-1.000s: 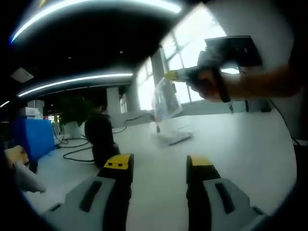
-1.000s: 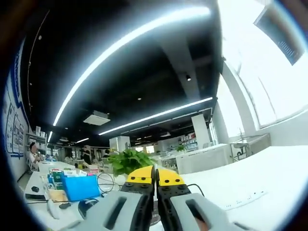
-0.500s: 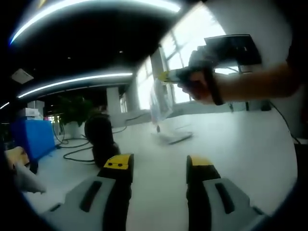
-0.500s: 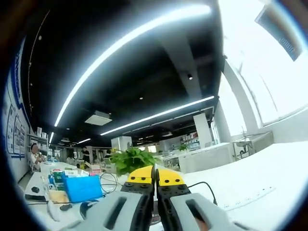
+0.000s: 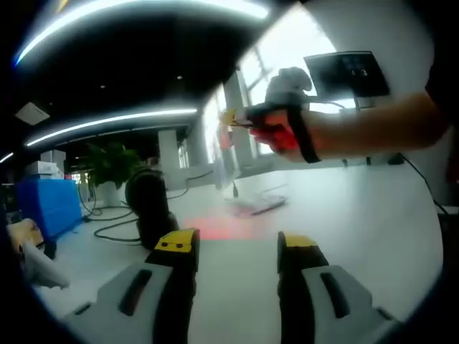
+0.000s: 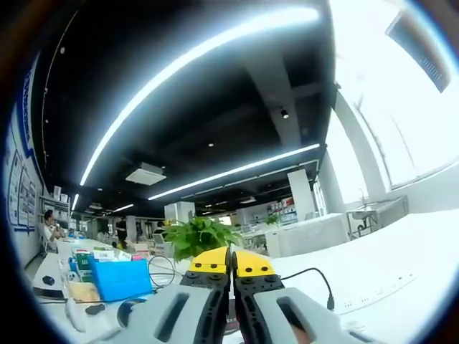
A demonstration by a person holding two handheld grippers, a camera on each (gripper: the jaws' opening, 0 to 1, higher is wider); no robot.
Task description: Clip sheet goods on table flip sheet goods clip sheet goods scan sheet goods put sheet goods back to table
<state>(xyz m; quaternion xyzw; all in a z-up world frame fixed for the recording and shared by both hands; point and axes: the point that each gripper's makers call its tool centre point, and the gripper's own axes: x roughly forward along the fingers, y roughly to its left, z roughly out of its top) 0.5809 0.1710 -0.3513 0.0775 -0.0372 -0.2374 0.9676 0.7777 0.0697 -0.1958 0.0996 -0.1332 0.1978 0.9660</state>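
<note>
1. Left gripper view: scanner [image 5: 147, 201] is standing at left on the table [image 5: 344, 222], casting red light.
2. Left gripper [image 5: 237, 247] is idling, jaws apart.
3. Right gripper [image 5: 231, 120], jaws together, is dangling the sheet [image 5: 224, 154] over the glow, seemingly for scanning.

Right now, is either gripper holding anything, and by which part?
The right gripper pinches a clear sheet by its top edge, hanging above the table. The left gripper is open, holding nothing.

I see blown-out windows [image 6: 401, 107] at upper right, glaring ceiling strips [image 6: 201, 57], a red glow on the worktop [image 5: 222, 228], and soft, warped edges.
</note>
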